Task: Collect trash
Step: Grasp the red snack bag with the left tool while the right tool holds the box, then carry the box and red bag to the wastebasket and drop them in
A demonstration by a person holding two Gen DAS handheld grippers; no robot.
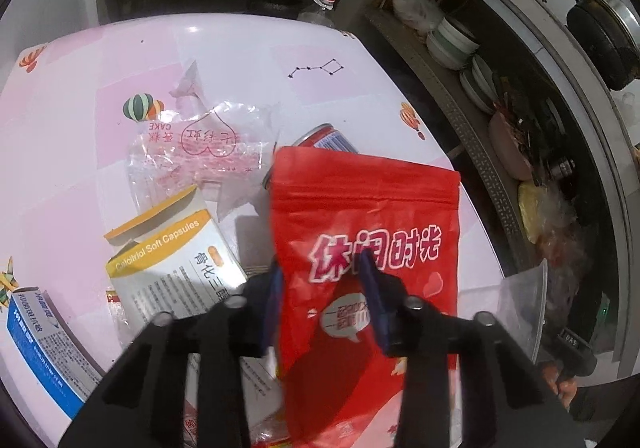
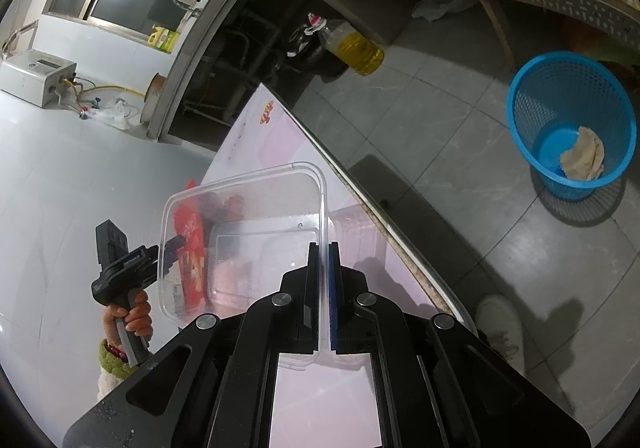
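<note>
Left wrist view: my left fingers (image 1: 322,268) are pinching the red snack pouch (image 1: 364,216), partly closed around it, lifting it over the pink table (image 1: 240,44). Underneath I'm seeing a capsule box (image 1: 176,256), a blue medicine box (image 1: 44,336), a clear cake wrapper (image 1: 200,152) and a can (image 1: 328,138) poking out behind the pouch. My right fingers (image 2: 323,248) are clamping tight on the rim of a clear plastic tub (image 2: 244,224), pointing downward. A blue wastebasket (image 2: 572,120) is sitting on the floor, well apart from the table.
</note>
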